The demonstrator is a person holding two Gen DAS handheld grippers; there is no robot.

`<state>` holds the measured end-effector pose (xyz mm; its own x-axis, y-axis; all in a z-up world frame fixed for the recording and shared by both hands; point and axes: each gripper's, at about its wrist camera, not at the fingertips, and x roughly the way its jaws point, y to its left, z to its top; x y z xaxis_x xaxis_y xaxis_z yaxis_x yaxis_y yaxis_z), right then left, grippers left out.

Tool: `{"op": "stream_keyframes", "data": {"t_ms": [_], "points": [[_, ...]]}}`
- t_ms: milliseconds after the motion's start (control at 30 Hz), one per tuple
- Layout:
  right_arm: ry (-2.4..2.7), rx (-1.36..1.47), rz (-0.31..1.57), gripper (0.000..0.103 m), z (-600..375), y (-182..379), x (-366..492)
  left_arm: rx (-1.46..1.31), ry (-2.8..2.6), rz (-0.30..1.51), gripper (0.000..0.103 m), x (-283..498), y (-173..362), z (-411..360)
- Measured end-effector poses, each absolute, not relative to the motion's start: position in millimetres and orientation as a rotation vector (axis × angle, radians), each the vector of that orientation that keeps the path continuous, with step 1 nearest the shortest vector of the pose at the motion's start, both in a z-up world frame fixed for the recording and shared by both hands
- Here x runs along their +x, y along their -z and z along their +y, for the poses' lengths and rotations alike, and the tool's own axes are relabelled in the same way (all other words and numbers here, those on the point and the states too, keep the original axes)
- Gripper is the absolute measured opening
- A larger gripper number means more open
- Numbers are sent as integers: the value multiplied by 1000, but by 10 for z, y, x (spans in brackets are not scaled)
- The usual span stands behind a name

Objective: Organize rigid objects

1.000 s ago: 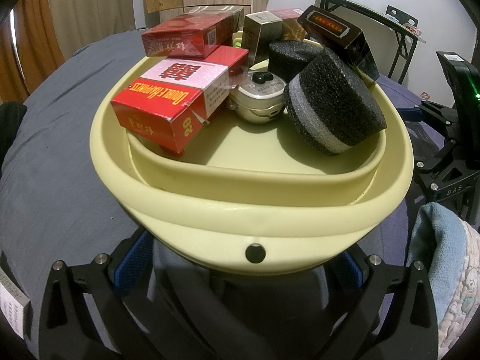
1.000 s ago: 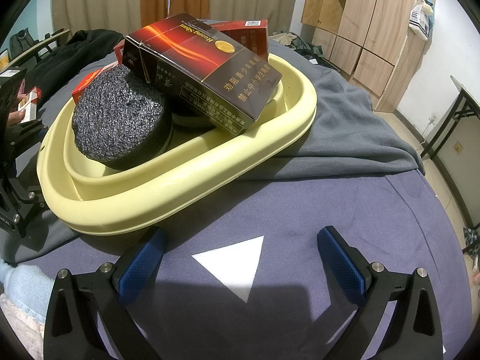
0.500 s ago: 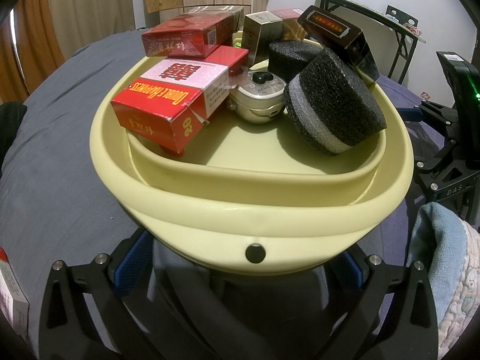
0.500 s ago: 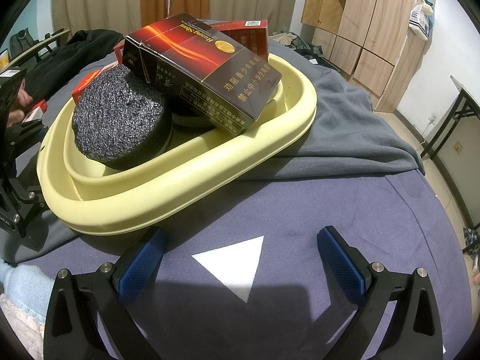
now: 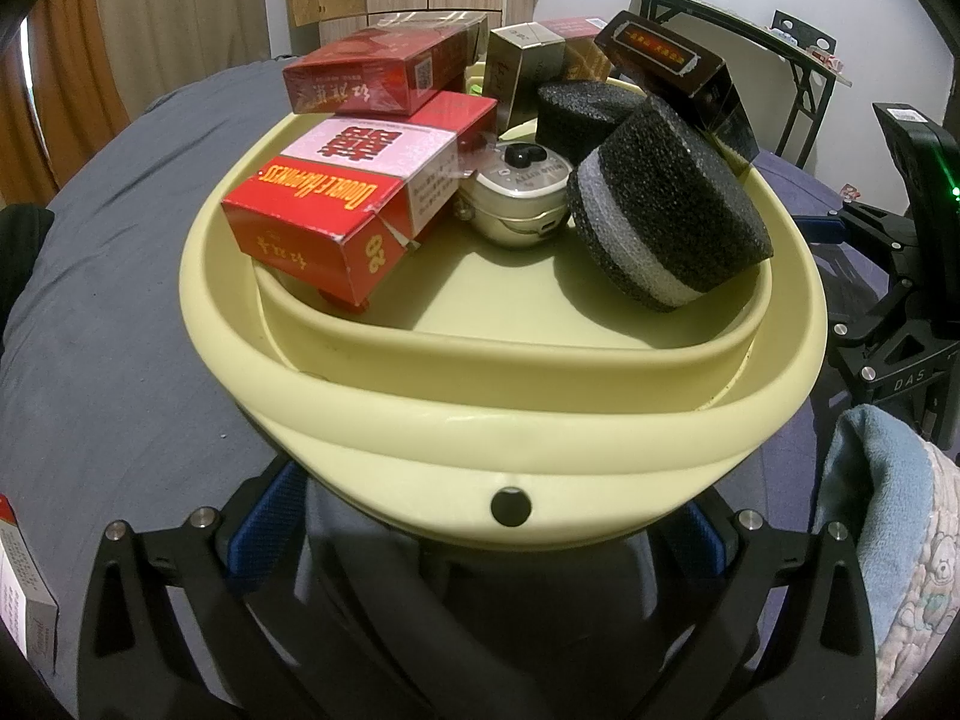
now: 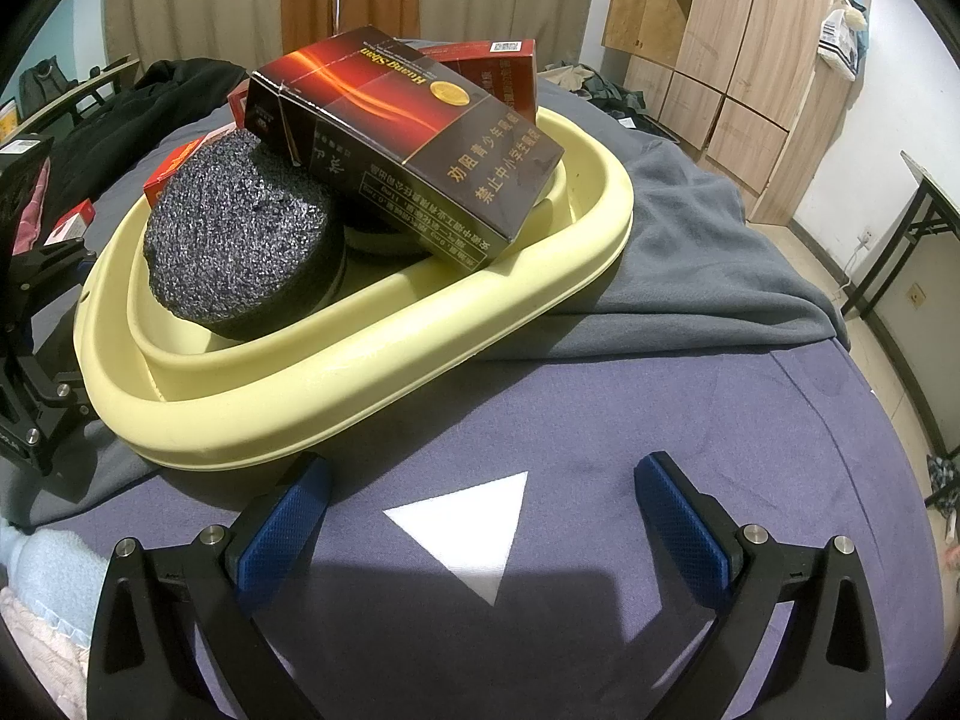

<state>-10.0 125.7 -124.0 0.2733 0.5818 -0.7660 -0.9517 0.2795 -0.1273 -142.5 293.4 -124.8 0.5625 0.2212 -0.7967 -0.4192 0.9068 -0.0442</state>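
At near edge of left wrist view: left gripper (image 5: 498,540) spread wide, blue pads either side of yellow basin (image 5: 420,420) front wall, nothing clamped. Inside basin, going back: red Double Happiness carton (image 5: 336,204) tilted on left rim, black-and-grey foam cylinder (image 5: 672,210) leaning at right, small cream device (image 5: 516,198) between them. Farther: second red carton (image 5: 372,78) stacked on top, black foam block (image 5: 582,114), gold box (image 5: 522,69), dark carton (image 5: 672,69) on far rim. In right wrist view: right gripper (image 6: 480,528) wide open, holding nothing, over white triangle (image 6: 468,528) on purple cloth (image 6: 720,420), just beside basin. Grey blanket (image 6: 690,252) under basin's far side.
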Motion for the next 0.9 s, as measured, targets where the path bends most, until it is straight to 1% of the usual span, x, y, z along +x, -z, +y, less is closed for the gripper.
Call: {"op": "stream_keyframes", "data": {"t_ms": [900], "points": [[-1139, -662, 673, 103, 1259, 1240, -101, -240, -381, 898, 103, -1393, 1242, 2901]]}}
